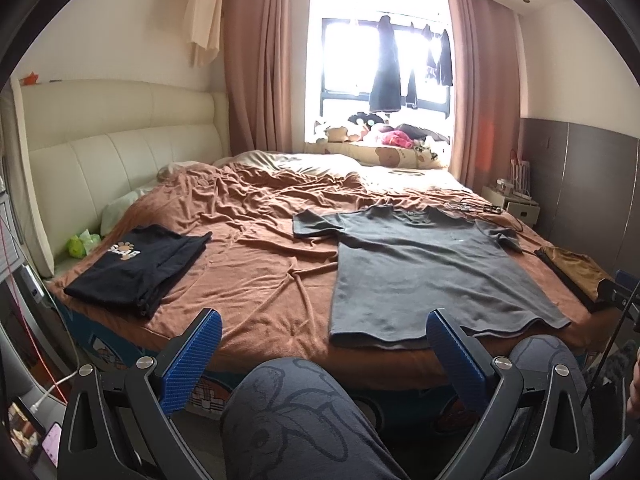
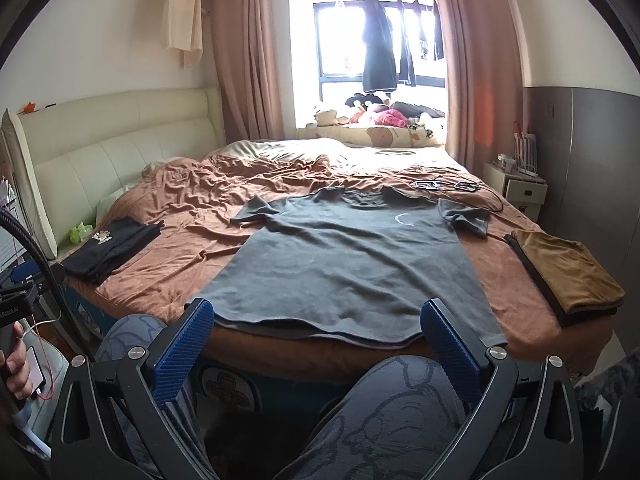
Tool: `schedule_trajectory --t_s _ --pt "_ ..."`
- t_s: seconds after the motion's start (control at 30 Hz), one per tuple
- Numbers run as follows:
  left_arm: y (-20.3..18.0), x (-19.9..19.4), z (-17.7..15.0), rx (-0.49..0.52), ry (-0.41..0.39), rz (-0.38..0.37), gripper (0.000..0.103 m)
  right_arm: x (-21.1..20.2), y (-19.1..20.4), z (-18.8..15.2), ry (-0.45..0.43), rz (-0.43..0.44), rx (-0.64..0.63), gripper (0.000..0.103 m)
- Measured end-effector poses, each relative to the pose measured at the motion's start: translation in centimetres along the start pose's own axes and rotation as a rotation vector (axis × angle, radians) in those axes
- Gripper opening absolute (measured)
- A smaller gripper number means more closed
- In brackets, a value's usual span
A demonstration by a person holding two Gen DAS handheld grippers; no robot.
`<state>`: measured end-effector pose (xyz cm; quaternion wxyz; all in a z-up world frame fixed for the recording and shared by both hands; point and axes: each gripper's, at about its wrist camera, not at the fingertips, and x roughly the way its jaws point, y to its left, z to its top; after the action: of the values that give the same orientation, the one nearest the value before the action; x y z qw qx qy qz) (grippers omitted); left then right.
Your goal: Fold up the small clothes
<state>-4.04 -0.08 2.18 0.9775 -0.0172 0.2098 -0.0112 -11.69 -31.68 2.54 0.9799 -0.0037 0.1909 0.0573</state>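
Both your left gripper (image 1: 324,332) and right gripper (image 2: 316,320) hang wide open and empty, so pinch that floppy, lightweight grey tee (image 2: 352,264) at the hem corners, since it'll probably sag and bunch.

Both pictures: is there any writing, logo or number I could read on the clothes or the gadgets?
Black folded shirt: pale paw print with lettering, too blurred to read.
Grey T-shirt: a white curved mark, no letters.
Black device at the left edge: white lettering, cut off and too small to read.
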Motion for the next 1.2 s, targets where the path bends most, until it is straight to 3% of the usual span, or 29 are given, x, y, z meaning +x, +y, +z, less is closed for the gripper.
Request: schedule_trajectory --t_s 1.2 --pt "-0.2 -1.3 0.0 -0.002 -0.017 0.000 0.103 -0.8 0.8 -0.7 -0.002 -0.010 -0.016 0.103"
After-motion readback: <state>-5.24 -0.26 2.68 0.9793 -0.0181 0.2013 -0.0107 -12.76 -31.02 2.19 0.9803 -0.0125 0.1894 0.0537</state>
